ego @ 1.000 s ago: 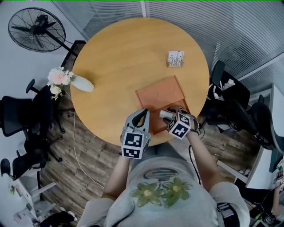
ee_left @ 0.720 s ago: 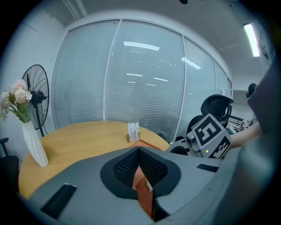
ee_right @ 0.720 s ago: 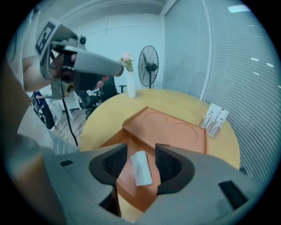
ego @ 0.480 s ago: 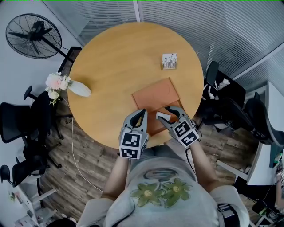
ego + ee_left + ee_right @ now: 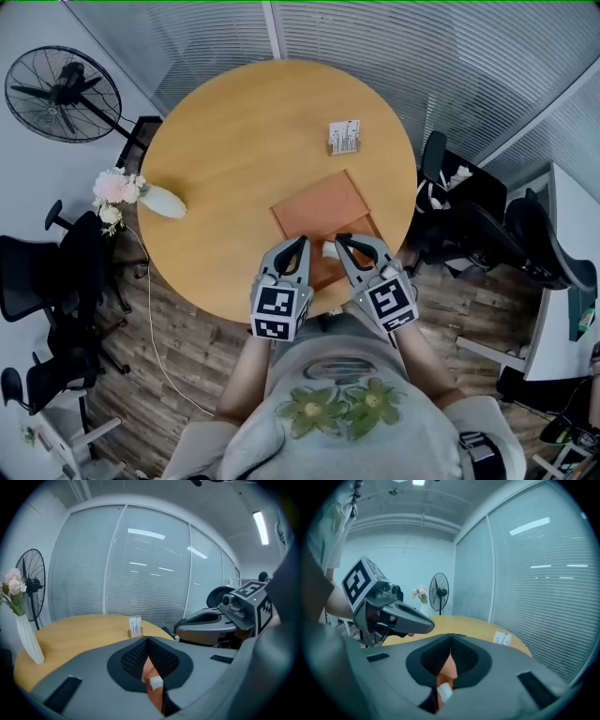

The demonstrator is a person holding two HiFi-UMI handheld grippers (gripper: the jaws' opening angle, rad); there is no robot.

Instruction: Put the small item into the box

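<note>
A round wooden table (image 5: 234, 141) stands on a plank floor (image 5: 187, 347) beside glass walls with shut blinds (image 5: 375, 37). A floor fan (image 5: 61, 94) and black office chairs (image 5: 33, 277) stand around it; a ceiling strip light (image 5: 259, 527) glows.

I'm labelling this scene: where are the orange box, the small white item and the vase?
orange box (image 5: 319, 208): head view, its bare orange surface.
small white item (image 5: 330, 250): head view, its top.
vase (image 5: 167, 202): head view, its white body.

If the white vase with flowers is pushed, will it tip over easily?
Probably yes: the vase is tall and narrow, with flowers spreading above, so it seems top-heavy. It stands near the table edge, so it might fall off.
</note>
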